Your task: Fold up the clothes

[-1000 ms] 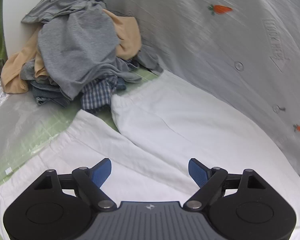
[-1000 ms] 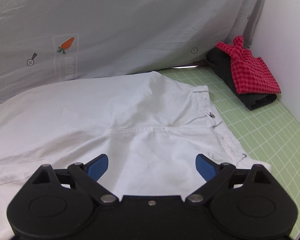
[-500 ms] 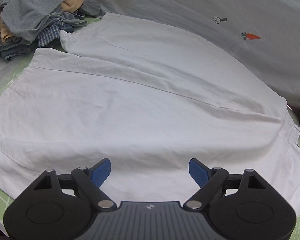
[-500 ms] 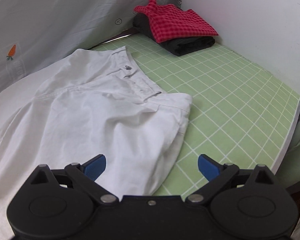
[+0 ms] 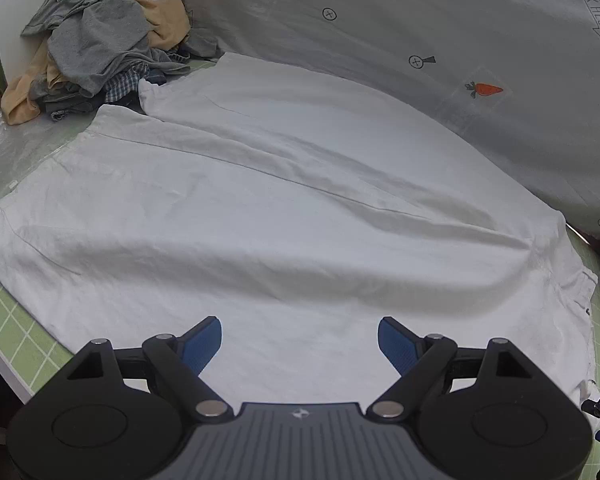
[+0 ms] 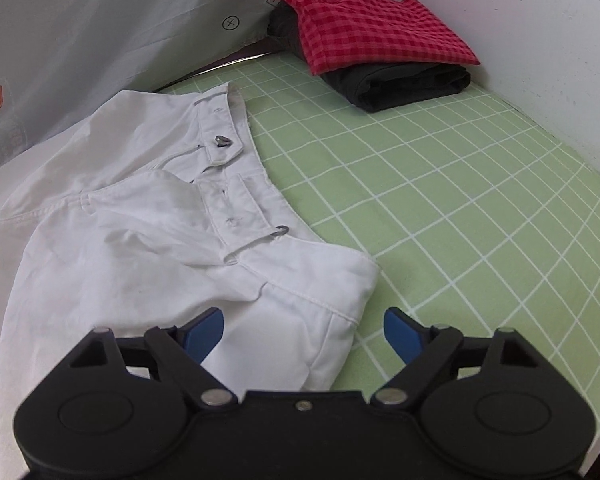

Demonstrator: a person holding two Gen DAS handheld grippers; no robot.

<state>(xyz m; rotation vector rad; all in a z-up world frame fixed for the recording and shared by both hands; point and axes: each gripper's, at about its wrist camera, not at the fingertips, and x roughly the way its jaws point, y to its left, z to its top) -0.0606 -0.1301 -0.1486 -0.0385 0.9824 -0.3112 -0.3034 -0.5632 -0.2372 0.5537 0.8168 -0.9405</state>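
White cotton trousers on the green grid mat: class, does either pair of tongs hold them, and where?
Nothing is held. Left tongs and right tongs are open above the white cotton trousers.

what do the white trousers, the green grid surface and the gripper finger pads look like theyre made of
White trousers: likely woven cotton, matte; soft creases, stitched seams, metal hook clasp.
Green grid surface: smooth matte mat, maybe vinyl or rubber; flat with printed white lines.
Finger pads on the left gripper: blue, probably rubber or soft plastic; dull sheen. Exact materials unclear.
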